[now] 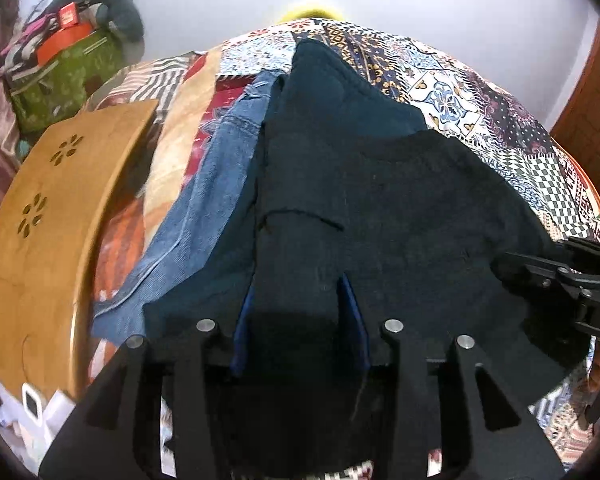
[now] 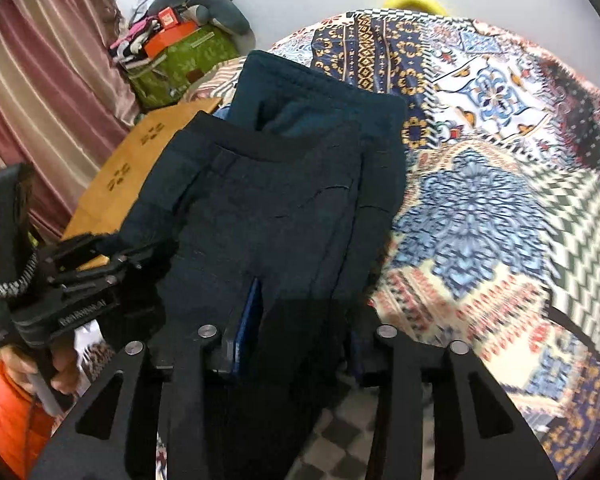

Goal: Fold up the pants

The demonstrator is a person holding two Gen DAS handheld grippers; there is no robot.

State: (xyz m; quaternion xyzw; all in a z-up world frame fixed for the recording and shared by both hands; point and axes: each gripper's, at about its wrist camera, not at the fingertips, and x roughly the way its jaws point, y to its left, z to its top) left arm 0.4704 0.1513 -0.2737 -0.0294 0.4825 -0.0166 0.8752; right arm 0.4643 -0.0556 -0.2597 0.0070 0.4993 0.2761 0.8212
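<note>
patchwork bedspread (image 2: 480,208) covers the whole bed, all blue florals, checks and batik squares, with a pale wall behind, a pinkish curtain (image 2: 40,92) off to the side and a green bag (image 1: 64,80) piled with boxes and clothes near the bed's far left corner. a wooden lap table (image 1: 40,216) sits along the left edge of the bed. the dark pants (image 1: 360,200) are laid lengthwise up the middle of the bed, long axis running from the near edge toward the far edge. the banded end is the far one, and it looks doubled over so a second dark layer sits on top in the right wrist view. a pair of blue jeans (image 1: 216,184) lies just beside them on the left, partly tucked under. the left gripper (image 1: 296,320) has its blue pads partway apart with dark cloth bunched between them, but i honestly can't tell if the pads are actually pressing on it. same deal with the right gripper (image 2: 300,320), jaws partly spread at the near end of the pants, fabric sitting in the gap, grip unclear. both are over the near edge of the bed, side by side, and a hand (image 2: 62,372) with an orange sleeve (image 2: 12,412) is holding the left one.
</note>
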